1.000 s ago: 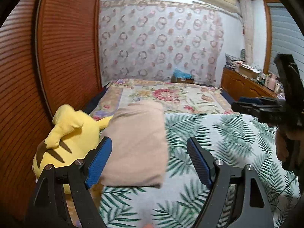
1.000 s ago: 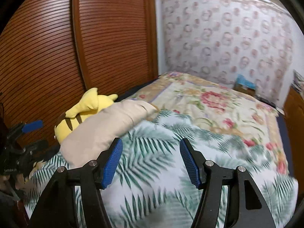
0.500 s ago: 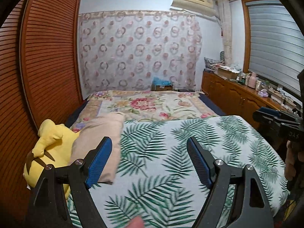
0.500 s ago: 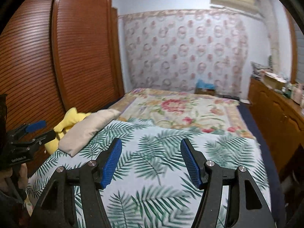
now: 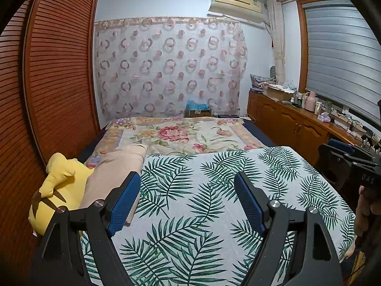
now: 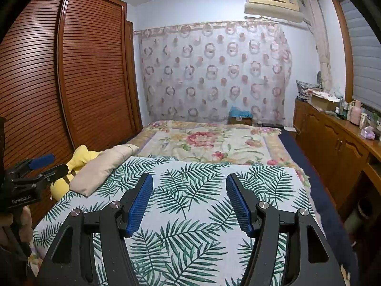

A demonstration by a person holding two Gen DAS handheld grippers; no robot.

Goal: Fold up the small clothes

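Beige cloth (image 5: 114, 166), folded into a flat oblong, lies at the left edge of the bed, half on the palm-leaf sheet (image 5: 202, 190) and leaning against a yellow plush (image 5: 57, 190) that sits beside the slatted wardrobe (image 5: 54, 71). Seen from the right wrist camera the same cloth (image 6: 104, 169) rests on the sheet's (image 6: 195, 190) far left corner with the plush (image 6: 81, 157) just behind it.

The left gripper (image 5: 185, 202) hangs above the sheet with its blue pads (image 5: 123, 202) spread wide and nothing between them; the cloth is just beside its left finger (whether they touch, I cannot tell). The right gripper (image 6: 189, 202) is likewise wide apart and empty, over the middle of the sheet, well apart from the cloth.

Beyond the sheet a floral quilt (image 5: 176, 133) covers the far half of the bed, up to a ring-patterned curtain (image 5: 166, 66). A wooden cabinet (image 6: 333, 138) with small clutter on top runs along the right wall.
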